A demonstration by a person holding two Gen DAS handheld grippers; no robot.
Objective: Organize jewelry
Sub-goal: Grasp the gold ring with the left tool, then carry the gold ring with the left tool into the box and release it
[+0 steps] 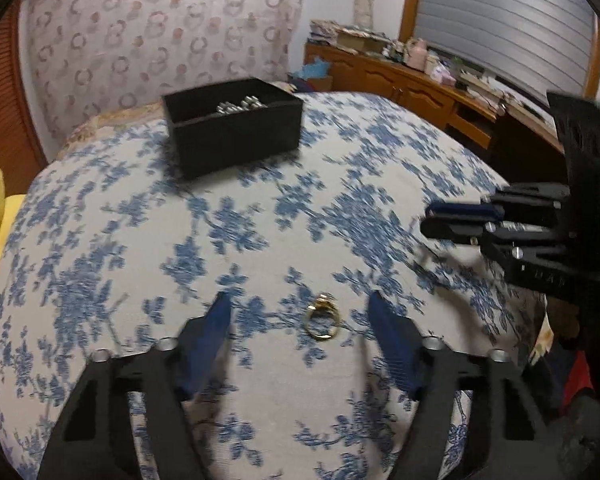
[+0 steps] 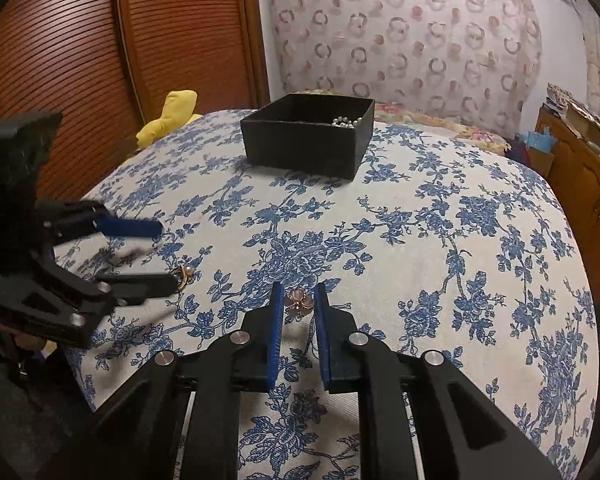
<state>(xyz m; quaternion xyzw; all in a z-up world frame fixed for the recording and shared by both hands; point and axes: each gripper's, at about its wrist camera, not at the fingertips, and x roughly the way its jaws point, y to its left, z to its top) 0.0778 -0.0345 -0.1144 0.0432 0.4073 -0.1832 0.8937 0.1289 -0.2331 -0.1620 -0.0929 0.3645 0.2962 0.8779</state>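
Black box [image 1: 236, 136] (blue-floral cloth [image 1: 260, 220]).

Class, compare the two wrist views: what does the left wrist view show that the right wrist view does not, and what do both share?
Only the left wrist view shows the window shutter and the gold ring's full band, lying between the open jaws of the left gripper. Only the right wrist view shows the pink flower piece between the right gripper's narrowed jaws, and the louvred wooden door. Both show the black box holding pearls on the blue floral cloth.

A blue-flowered bedspread [image 2: 440, 240] lies under the gripper. Far ahead hangs a ring-patterned curtain [image 2: 400, 32]; a yellow cushion [image 2: 176, 114] sits ahead-left, wooden cabinets [image 1: 400, 76] (tops cluttered) ahead-right.
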